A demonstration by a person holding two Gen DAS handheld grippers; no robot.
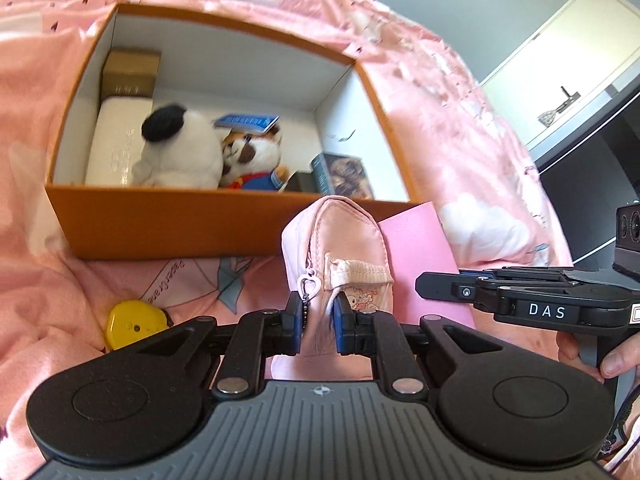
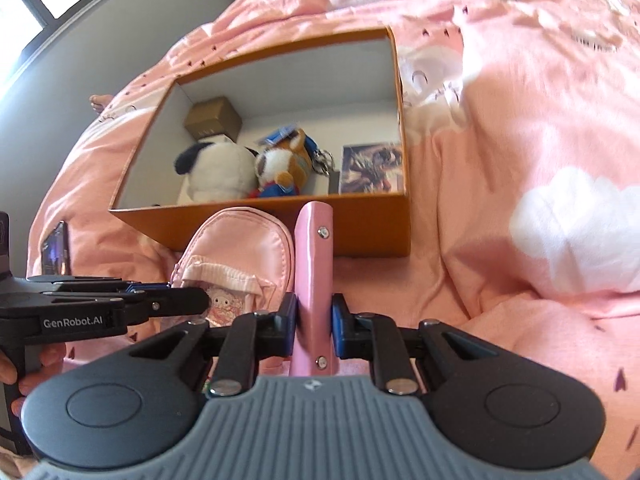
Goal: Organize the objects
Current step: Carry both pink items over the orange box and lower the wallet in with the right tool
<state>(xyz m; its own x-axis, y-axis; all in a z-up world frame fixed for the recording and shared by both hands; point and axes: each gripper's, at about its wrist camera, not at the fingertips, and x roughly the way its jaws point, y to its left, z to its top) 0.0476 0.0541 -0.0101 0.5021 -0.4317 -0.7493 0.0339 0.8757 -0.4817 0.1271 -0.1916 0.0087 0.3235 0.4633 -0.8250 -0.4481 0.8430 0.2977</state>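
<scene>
Low in the centre of the left wrist view, the left gripper pinches a small pink backpack just before the orange box. In the right wrist view's lower centre, the right gripper clamps a pink folder edge-on, beside the backpack.

Both wrist views toward orange box

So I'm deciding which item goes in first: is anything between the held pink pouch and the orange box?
Nothing visible stands between them. The left claw holds the pink pouch right before the orange box, whose near wall rises ahead of it. Inside, plush toys fill the middle; the floor behind them is bare.
</scene>
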